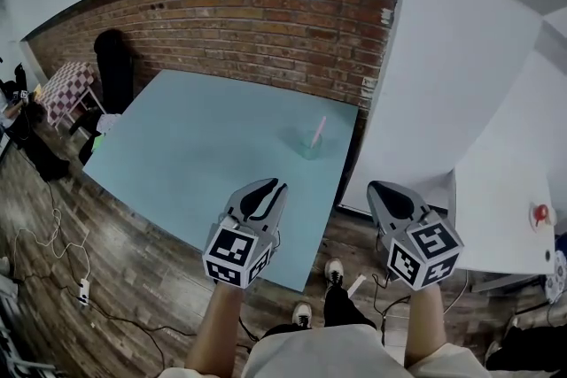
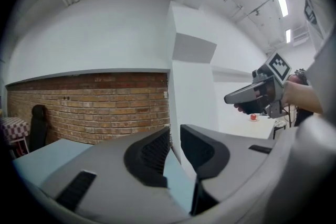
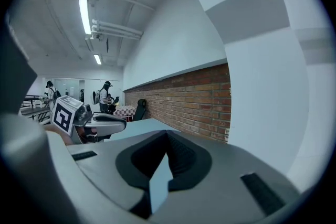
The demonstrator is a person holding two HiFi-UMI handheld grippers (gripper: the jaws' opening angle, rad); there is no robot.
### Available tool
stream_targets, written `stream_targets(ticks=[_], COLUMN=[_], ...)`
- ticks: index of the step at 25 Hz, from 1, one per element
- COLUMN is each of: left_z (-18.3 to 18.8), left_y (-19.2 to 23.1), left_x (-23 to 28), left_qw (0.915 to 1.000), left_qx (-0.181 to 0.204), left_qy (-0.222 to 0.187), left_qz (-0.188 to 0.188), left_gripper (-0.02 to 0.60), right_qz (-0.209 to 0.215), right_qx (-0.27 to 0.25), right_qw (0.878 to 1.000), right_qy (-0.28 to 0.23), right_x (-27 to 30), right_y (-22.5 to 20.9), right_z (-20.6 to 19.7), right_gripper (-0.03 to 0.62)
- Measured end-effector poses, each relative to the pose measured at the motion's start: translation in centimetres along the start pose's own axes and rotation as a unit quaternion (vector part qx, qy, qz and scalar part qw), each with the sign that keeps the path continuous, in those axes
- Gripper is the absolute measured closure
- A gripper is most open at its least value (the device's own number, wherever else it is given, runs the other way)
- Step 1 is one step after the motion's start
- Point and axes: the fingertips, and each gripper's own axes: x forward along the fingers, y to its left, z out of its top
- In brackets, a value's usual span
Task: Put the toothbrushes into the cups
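The left claw (image 1: 273, 187) hovers over the near corner of the table (image 1: 177, 146), its jaws slightly apart and empty. The right claw (image 1: 380, 189), off the table's edge, is clenched on nothing. Both seem parked clear of the work. At 1 o'clock from the left claw stands a clear cup (image 1: 309, 144), with a pink toothbrush (image 1: 319, 129) leaning inside
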Motion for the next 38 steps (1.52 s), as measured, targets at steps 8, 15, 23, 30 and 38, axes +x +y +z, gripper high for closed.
stream_targets(ticks=[8,15,23,30,38], left_z=[3.5,5.6,6.6,7.2,6.3], left_y=[-1.2,-2.5,-2.5,-2.2,-1.3], left_x=[-3.8,-4.8,-4.7,-4.4,-3.1], left_qw=[0.9991,0.9976,0.9966,0.9955,0.9963], left_qx=[0.022,0.021,0.026,0.032,0.028], left_qy=[-0.036,-0.064,-0.077,-0.088,-0.08], left_qz=[-0.003,-0.016,-0.012,-0.013,-0.012], left_gripper=[0.537,0.563,0.563,0.565,0.565], right_qz=[-0.005,0.003,0.013,0.02,0.03], right_qx=[-0.014,-0.018,-0.036,-0.042,-0.042], right_qw=[0.999,0.998,0.999,0.998,0.998], right_qy=[-0.036,-0.053,-0.029,-0.037,-0.031], right_x=[-3.0,-4.2,-3.3,-2.6,-0.8], right_y=[2.5,3.1,3.4,3.2,2.7], right_z=[2.5,3.4,2.6,3.1,2.7], right_gripper=[0.586,0.586,0.586,0.586,0.586])
